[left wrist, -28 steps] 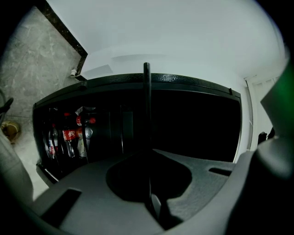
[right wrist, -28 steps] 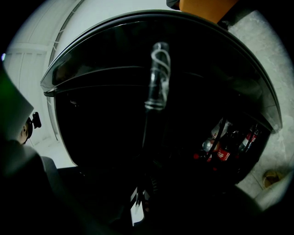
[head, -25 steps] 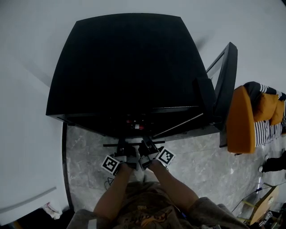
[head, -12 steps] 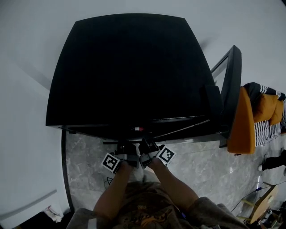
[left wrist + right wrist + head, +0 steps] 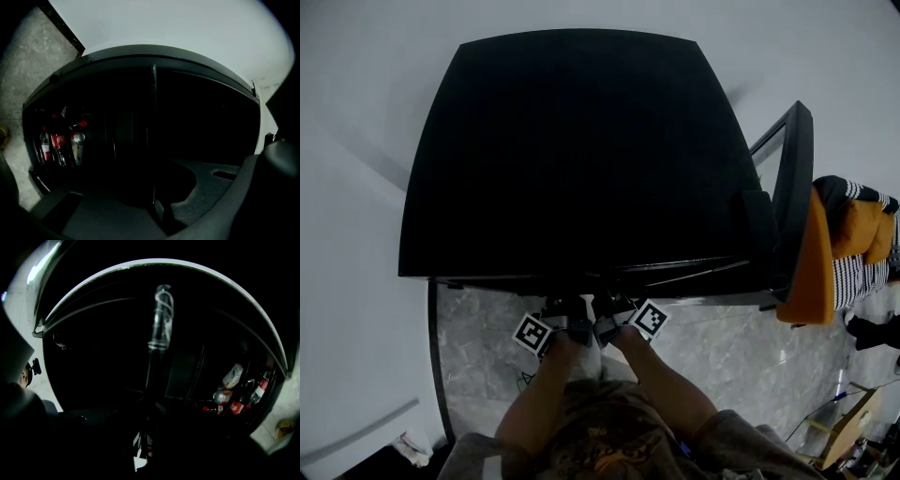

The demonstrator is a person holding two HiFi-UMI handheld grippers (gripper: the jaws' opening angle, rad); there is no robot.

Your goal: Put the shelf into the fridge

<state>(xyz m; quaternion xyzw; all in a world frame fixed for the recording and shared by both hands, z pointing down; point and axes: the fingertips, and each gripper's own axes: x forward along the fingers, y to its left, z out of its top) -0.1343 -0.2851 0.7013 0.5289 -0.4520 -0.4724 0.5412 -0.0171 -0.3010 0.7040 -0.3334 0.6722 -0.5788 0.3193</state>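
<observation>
L gripper [image 5: 154, 208] + R gripper [image 5: 143, 446] each pinch shelf [image 5: 159, 324] front edge. Shelf looks nearly all inside fridge [image 5: 572, 150], just past its front edge. Push straight, both sides even, shelf level, else it jams. Mind bottles [image 5: 60, 145].

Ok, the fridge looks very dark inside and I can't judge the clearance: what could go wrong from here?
1. The left gripper and right gripper both clamp the shelf at its near edge only, so the far end could sag or twist on the way in.
2. Bottles sit inside the fridge, and a skewed shelf might strike them.
3. The dark interior hides much, so misalignment may go unnoticed.
</observation>
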